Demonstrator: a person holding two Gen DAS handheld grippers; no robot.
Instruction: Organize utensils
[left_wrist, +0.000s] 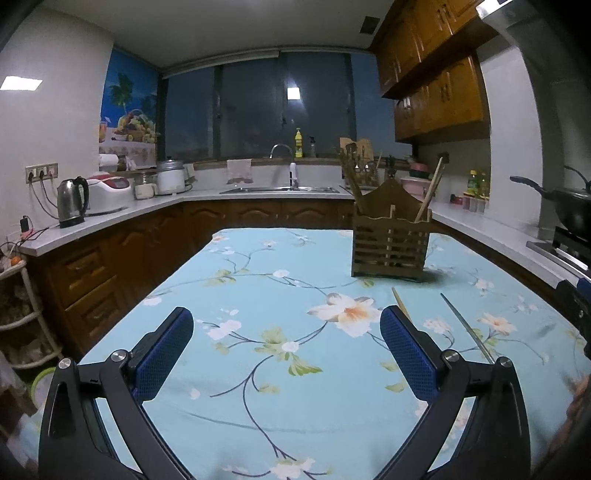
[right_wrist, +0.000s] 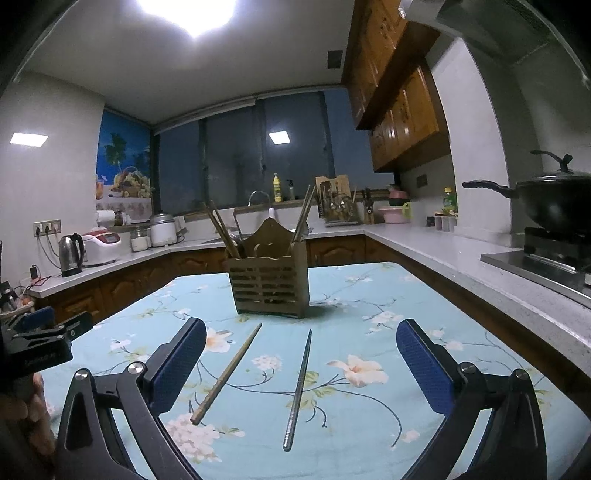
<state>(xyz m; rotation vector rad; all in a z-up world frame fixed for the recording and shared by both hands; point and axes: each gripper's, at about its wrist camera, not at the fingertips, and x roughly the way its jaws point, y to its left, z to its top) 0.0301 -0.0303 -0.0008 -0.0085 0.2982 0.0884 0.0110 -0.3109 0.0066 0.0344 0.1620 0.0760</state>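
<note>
Both views are dim and bluish, with grainy noise. A ceiling light blows out to white glare in the right wrist view; smaller panels reflect in the dark window. The holder casts a soft shadow rightward. Fisheye bending curves the counters, corners vignette black, and far shelves look slightly soft, perhaps unfocused.

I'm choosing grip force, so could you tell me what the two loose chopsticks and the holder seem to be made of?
Left chopstick: apparently wood or bamboo, matte brown. Right chopstick: likely metal, grey with a slight sheen. Holder: seemingly slatted wood or bamboo, dull brown.
</note>
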